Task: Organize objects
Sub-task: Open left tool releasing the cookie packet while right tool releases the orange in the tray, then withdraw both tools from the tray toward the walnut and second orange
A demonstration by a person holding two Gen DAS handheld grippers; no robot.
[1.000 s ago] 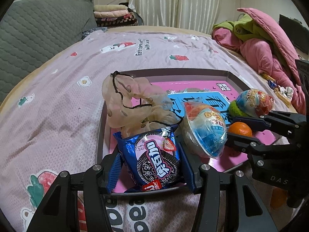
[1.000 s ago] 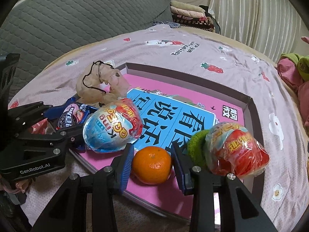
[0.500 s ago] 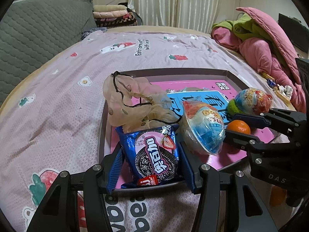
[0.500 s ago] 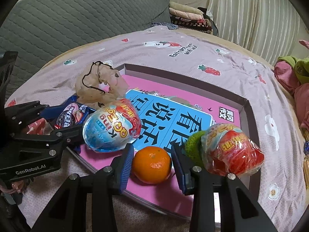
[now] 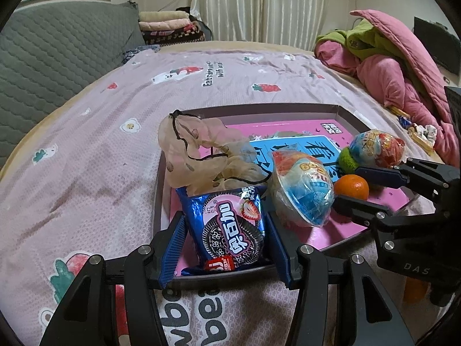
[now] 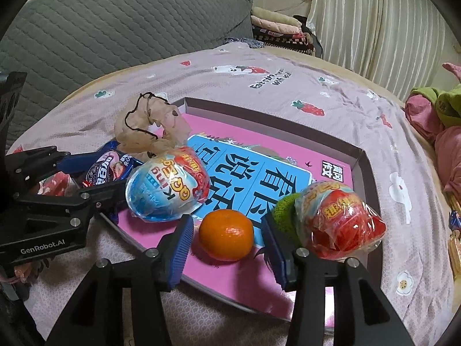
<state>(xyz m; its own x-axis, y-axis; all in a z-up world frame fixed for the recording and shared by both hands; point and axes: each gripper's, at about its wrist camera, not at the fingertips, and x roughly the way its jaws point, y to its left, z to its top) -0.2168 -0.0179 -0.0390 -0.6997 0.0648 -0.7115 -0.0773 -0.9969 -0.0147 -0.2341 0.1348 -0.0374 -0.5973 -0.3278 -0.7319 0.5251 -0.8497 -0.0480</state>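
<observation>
Orange tangerine (image 6: 226,235) gap clear in rt view, pink quilt (image 5: 403,72) left-only

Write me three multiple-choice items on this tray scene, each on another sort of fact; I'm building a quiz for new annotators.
1. Where does the mandarin lie?
A. Inside the tray, between the right tool's fingers
B. On the bedsheet outside the tray
C. On top of the cookie pack

2. How many wrapped egg-shaped toys are in the tray?
A. One
B. Two
C. Four

3. How does the right tool stand toward the mandarin?
A. Shut tight on it
B. Open, with a gap on each side
C. Lifted away from the tray

Answers: 
1 A, it sits on the tray's pink floor between the blue pads. 
2 B, a blue egg toy and a red egg toy show. 
3 B, the pads stand clear of the fruit; its jaws have just been opening.
</observation>
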